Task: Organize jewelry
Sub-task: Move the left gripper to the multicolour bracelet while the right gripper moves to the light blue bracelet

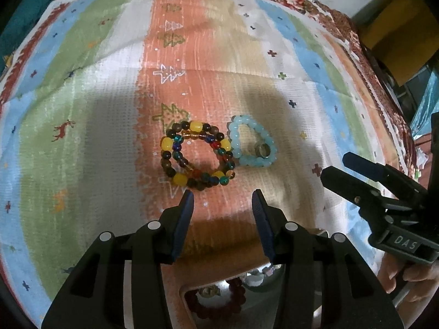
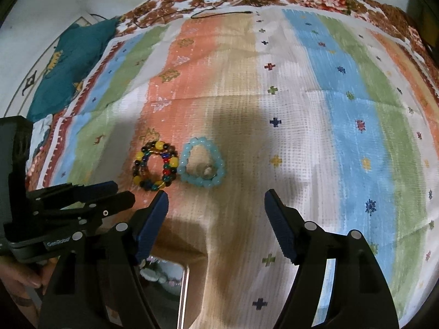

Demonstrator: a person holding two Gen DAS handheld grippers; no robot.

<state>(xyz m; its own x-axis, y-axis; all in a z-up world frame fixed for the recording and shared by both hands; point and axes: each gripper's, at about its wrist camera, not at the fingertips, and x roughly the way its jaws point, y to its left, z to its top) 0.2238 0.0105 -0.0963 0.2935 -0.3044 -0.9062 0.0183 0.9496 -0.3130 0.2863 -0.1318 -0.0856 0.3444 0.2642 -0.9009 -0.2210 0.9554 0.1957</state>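
Where woven cloth [image 1: 219, 87] lies, round glassy beads [image 1: 197, 156].

On the bedspread [image 1: 82, 87] two bracelets lay side by side, touching: the multi-bead bracelet [image 1: 197, 155] to the left, the single-strand bracelet [image 1: 251, 141] to its right. A ring [image 1: 262, 150] lay inside the single-strand bracelet, against its near right edge. Nearer the cameras, below the grippers, stood a tray [image 1: 183, 292] with another bracelet [image 1: 219, 300] in it. A cable [image 2: 222, 13] lay at the far edge.
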